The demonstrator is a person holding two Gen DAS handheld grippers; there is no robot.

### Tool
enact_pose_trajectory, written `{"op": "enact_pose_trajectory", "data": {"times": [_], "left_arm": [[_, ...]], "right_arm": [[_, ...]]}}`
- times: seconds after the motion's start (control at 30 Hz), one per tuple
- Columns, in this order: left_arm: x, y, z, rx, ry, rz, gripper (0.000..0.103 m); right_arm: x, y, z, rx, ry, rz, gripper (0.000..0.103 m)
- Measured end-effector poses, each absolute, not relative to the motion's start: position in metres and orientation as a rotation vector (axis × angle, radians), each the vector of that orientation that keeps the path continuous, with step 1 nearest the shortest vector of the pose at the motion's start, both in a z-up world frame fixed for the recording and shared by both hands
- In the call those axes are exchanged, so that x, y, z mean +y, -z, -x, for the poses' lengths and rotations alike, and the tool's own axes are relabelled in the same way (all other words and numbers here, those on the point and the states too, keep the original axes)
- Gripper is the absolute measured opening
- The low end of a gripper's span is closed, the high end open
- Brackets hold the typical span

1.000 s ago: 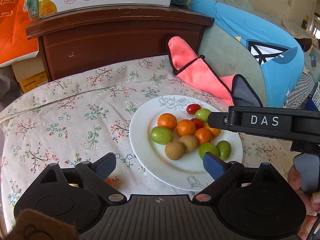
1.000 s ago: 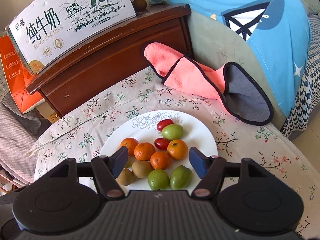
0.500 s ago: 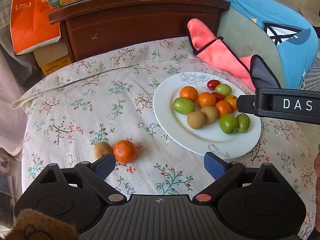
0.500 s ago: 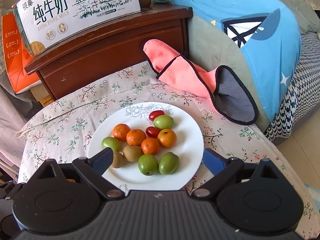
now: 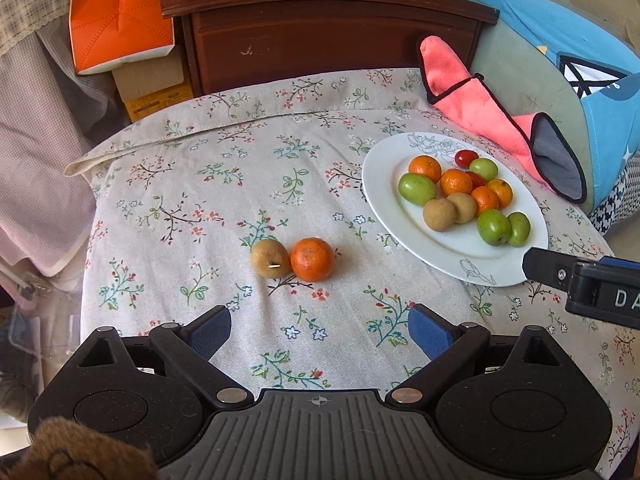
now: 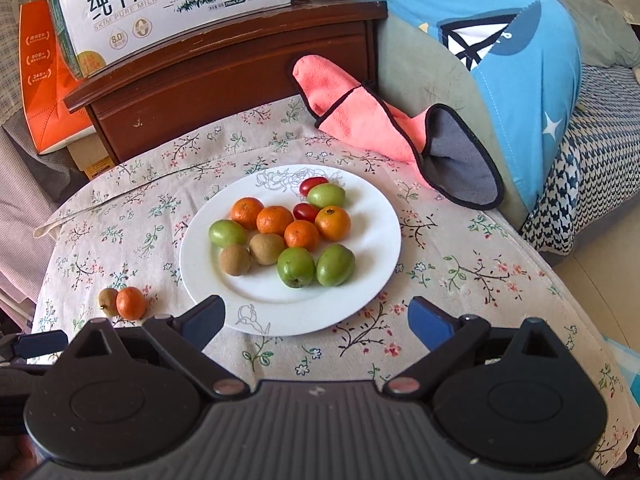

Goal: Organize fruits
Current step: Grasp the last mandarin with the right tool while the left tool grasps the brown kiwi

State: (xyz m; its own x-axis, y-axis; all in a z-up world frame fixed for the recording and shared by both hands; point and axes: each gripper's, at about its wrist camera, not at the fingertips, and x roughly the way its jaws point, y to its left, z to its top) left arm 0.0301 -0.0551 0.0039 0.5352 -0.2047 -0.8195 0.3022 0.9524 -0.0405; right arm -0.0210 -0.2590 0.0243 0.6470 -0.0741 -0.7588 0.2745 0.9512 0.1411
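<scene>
A white plate [image 5: 382, 204] [image 6: 372, 284] on the floral cloth holds several small oranges [image 6: 274, 220], green fruits [image 6: 296, 266], brown fruits [image 6: 267, 248] and red tomatoes [image 6: 305, 211]. One loose orange [image 5: 312, 260] [image 6: 131, 303] and one loose brown fruit [image 5: 271, 259] [image 6: 108, 300] lie touching on the cloth, left of the plate. My left gripper [image 5: 320, 332] is open and empty, just short of this pair. My right gripper [image 6: 318, 320] is wide open and empty at the plate's near rim; its finger [image 5: 580, 280] also shows in the left wrist view.
A pink and grey cloth [image 6: 384, 128] lies behind the plate against a blue cushion [image 6: 520, 60]. A dark wooden cabinet [image 6: 240, 80] with a milk carton box [image 6: 168, 4] stands at the back, an orange pack [image 5: 116, 12] beside it. The table drops off on the left and right.
The left view has swung left off the plate, bringing the loose orange and brown fruit ahead of its fingers. The right gripper's jaws have spread wider and drawn back from the plate.
</scene>
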Motion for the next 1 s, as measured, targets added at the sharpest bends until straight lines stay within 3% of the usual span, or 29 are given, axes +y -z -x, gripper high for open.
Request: {"op": "enact_pose_trajectory", "data": {"times": [0.6,1.0], "left_arm": [[0.031,-0.003,-0.065,0.972,0.059,0.105,0.096],[0.036,0.003,-0.070,0.984,0.019,0.142,0.096]], "right_arm": [[-0.176,-0.013,0.028,0.775,-0.151,-0.034,0.095],[-0.154,0.006,-0.010,0.754,-0.257,-0.005,0.072]]}}
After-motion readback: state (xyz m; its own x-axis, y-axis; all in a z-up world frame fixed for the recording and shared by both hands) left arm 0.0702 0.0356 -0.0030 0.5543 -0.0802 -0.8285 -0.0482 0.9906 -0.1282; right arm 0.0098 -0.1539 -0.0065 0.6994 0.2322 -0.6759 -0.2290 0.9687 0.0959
